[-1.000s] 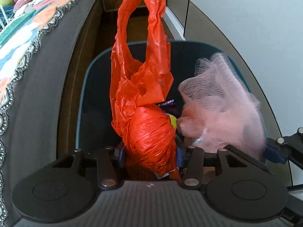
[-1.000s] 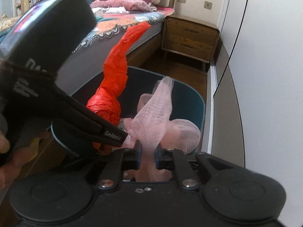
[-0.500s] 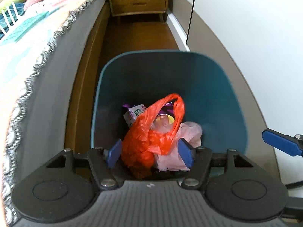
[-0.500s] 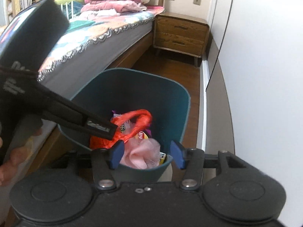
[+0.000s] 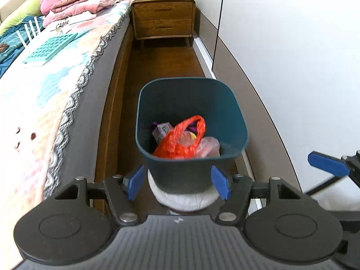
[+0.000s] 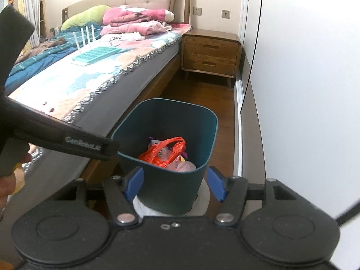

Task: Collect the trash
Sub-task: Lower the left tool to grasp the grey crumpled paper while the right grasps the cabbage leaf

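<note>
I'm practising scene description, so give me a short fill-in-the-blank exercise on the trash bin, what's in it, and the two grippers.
1. The orange plastic bag lies inside the dark teal ____.
2. Both the left gripper and the right gripper are ____, holding nothing.
3. A pink mesh rests beside the bag, on its ____ side in the left wrist view.

Missing words: bin; open; right

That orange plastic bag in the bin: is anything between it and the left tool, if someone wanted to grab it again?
Nothing visible blocks it from above. The crumpled orange plastic bag lies on top inside the dark teal plastic bin, and the open left tool hangs outside the bin's near wall.
</note>
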Available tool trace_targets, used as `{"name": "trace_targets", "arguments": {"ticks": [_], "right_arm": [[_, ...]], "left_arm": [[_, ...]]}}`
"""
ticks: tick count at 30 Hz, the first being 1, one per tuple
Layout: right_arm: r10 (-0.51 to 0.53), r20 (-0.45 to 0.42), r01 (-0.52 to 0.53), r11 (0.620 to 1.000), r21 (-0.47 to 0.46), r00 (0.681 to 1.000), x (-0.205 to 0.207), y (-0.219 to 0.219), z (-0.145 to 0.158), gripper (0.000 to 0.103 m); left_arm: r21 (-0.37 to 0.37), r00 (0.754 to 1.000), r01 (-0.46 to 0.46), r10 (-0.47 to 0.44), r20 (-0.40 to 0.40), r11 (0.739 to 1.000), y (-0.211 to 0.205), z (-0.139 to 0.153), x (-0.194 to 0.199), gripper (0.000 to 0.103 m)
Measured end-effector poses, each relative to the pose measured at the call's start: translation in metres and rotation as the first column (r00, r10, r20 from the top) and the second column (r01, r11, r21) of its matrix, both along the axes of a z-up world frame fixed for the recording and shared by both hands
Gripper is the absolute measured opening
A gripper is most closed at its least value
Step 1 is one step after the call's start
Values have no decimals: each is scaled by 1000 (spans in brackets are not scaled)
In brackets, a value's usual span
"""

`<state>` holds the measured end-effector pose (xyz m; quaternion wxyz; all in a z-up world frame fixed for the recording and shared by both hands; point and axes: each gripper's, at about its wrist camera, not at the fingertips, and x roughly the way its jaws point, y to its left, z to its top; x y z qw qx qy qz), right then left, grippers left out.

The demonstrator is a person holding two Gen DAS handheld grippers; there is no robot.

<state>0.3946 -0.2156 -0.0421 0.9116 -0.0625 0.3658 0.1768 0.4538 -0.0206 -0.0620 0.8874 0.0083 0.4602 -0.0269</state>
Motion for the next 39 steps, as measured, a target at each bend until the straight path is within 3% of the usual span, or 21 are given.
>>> {"name": "trace_targets", "arguments": {"ticks": [9,11,13,22,28,34,39], "right_arm": [[7,-5,-6,999,39,1000,-53,-10,7,73],[10,-16,-9,999,45,1000,-62,-11,3,76],[8,-33,-6,999,48,999,-71,-13,-5,78],[-11,-131,18,999,50,991,-91,-20,-53,89],[-13,-219,21,999,34,976,-89,-22,-96,98],[-19,-350,27,999,18,936,-81,-22,-162,100],[-37,-464,34,999,-16,885,-67,-20,-228,100]], "left_arm": [[15,1000,0,-1,17,1000,6,9,-73,66],[11,1000,-7,7,16,1000,9,6,-86,78],[-1,1000,-16,16,12,1000,13,0,-98,79],[-56,995,-55,50,-81,997,25,-50,-127,80],[-113,985,-84,66,-160,990,33,-104,-130,85],[-136,936,-173,120,-331,976,44,-189,-128,85],[-106,842,-295,206,-499,949,52,-279,-135,85]]}}
